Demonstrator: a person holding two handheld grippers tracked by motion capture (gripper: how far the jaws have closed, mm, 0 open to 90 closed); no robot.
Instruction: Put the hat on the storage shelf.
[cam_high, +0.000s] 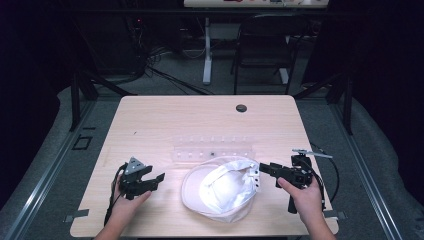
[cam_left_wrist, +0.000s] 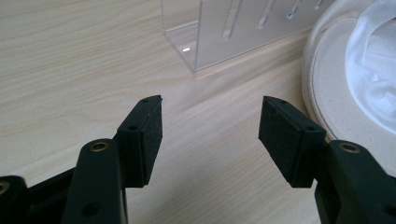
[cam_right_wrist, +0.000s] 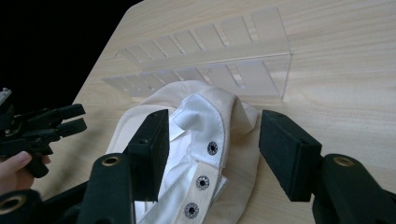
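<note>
A cream cap (cam_high: 192, 192) lies upside down at the table's front centre, its white lining (cam_high: 225, 185) facing up. In the right gripper view the cap (cam_right_wrist: 236, 119) has a snap strap (cam_right_wrist: 201, 182) at its back opening. My right gripper (cam_high: 261, 168) is open at the cap's right edge; its jaws straddle the strap end of the cap (cam_right_wrist: 212, 140) without closing on it. My left gripper (cam_high: 156, 176) stands open to the left of the cap, with bare wood between its jaws (cam_left_wrist: 210, 126) and the cap's brim (cam_left_wrist: 327, 93) just to the right.
A clear acrylic slotted rack (cam_high: 212, 150) lies just behind the cap, also near both grippers (cam_left_wrist: 233, 32) (cam_right_wrist: 210, 60). A cable hole (cam_high: 241, 108) sits near the table's far edge. A dark chair (cam_high: 265, 45) stands beyond the table. The left gripper (cam_right_wrist: 70, 121) appears across the cap.
</note>
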